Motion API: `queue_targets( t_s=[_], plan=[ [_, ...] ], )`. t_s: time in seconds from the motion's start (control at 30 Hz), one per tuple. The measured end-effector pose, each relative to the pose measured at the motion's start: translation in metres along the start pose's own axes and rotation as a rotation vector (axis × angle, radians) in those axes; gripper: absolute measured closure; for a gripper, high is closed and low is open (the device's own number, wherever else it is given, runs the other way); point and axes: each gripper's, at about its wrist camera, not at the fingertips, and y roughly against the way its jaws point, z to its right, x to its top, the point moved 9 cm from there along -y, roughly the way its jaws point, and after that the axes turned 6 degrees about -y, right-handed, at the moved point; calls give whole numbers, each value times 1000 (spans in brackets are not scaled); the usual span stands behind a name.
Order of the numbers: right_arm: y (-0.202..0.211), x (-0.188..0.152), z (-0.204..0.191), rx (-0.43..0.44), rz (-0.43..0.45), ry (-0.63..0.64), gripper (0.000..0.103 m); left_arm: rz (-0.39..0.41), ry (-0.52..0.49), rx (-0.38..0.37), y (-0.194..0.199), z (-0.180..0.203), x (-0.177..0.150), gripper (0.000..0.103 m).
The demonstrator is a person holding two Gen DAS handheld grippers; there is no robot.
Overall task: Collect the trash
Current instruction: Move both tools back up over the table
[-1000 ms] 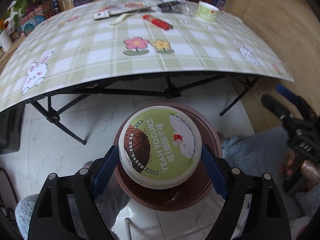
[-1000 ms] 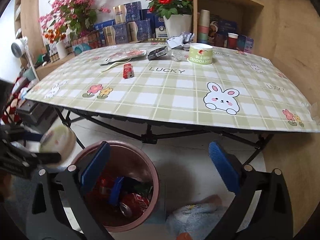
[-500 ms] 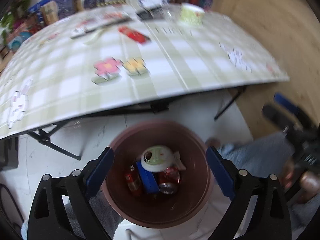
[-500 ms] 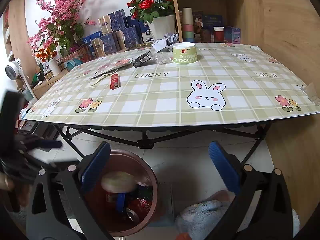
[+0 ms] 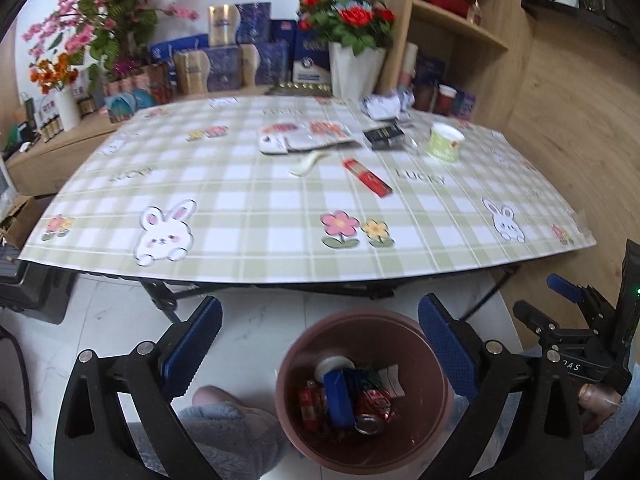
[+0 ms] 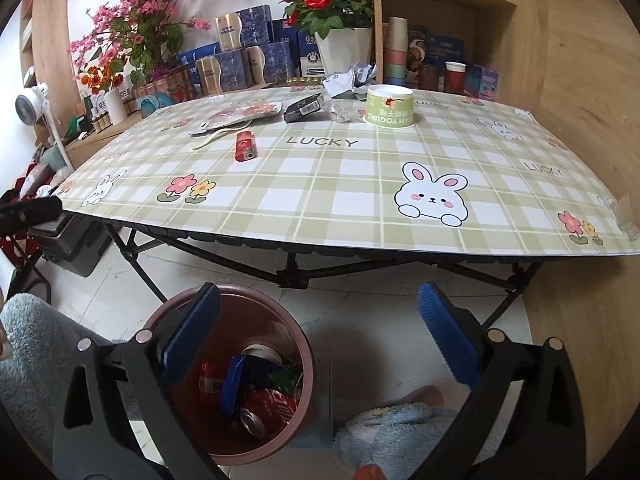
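Both grippers stood empty at this moment. The left gripper point(image 5: 320, 344), which a second before had clasped a yogurt tub lid over the bin point(image 5: 362, 392), had let it go; its jaws were opening to their widest with nothing between them, and its view had swung up from the bin to take in the whole tabletop point(image 5: 248, 216). The lid point(image 5: 334, 365) lay in the bin among a red can point(image 5: 374, 404), a blue carton point(image 5: 338, 398) and other scraps. One piece of trash was thus dealt with, and the hand looked free for the next. The right gripper point(image 6: 318, 332) hung open and idle above the floor, no different from a second earlier, with the bin just below its left finger. Trash left on the tabletop included a green yogurt cup point(image 6: 390, 107), a crumpled paper ball point(image 6: 352, 78), a clear plastic wrapper point(image 6: 344, 110), a black packet point(image 6: 304, 107), a flat printed pouch point(image 6: 236, 116), a pale strip point(image 5: 308, 164) and a red lighter point(image 6: 245, 146). All of it sat toward the far side, near the flower pot point(image 6: 344, 52) and boxes, so reaching it would probably mean stretching across the tabletop; nothing else blocked the way.
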Motion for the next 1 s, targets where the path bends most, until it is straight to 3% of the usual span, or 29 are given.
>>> queue_targets(
  t_s=[0.3, 0.67, 1.0],
  plan=[
    [4, 14, 3, -15, -22, 1, 6, 47, 37, 12, 8, -23, 11, 6],
    [5, 58, 9, -70, -1, 1, 6, 52, 37, -8, -3, -33, 26, 6],
    [-16, 84, 5, -8, -31, -28, 6, 32, 6, -60, -30, -36, 66, 6]
  ],
)
